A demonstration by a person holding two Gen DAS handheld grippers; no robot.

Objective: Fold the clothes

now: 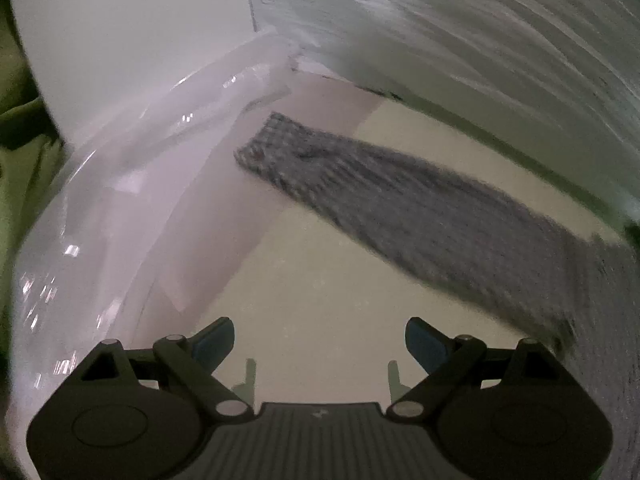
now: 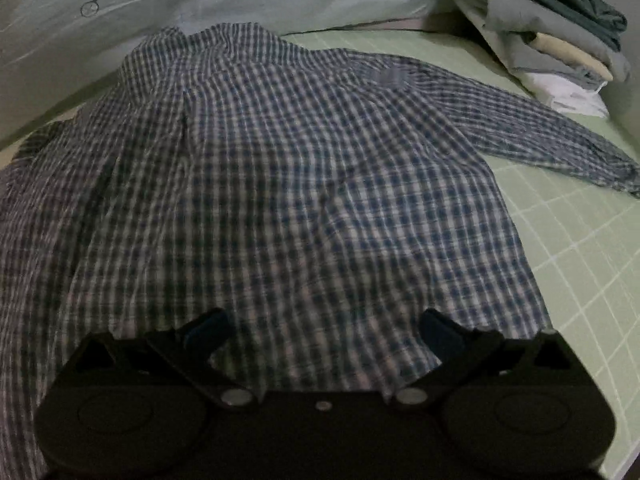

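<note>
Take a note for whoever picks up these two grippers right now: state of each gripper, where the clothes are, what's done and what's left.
Left hand-held gripper: open, holding nothing, over the pale surface, facing one sleeve of the checked shirt.
Right hand-held gripper: open, holding nothing, over the lower part of the checked shirt.
The shirt lies spread out on the green gridded sheet, its other sleeve stretched toward the right edge of the right wrist view.
A stack of folded clothes sits at the far right corner.
Done: that stack.
Left: this shirt shows no folds yet; sleeves in, then the body.
</note>
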